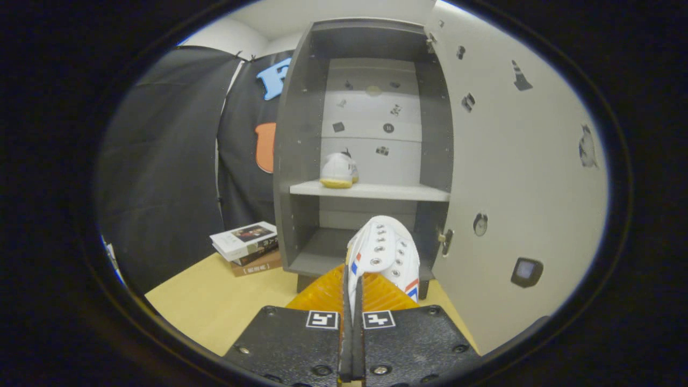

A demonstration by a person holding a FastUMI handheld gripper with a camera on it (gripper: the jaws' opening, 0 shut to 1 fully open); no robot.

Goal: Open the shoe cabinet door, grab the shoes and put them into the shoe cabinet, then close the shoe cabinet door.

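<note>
While the cabinet door stands open, the jaws pinch a white shoe before the lower shelf

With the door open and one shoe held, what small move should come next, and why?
Probably carry the held shoe forward into the cabinet, toward the lower compartment just ahead. The gripper is shut on the shoe, the door stands open to the side, another shoe already sits on the shelf, and the lower floor looks free.
</note>
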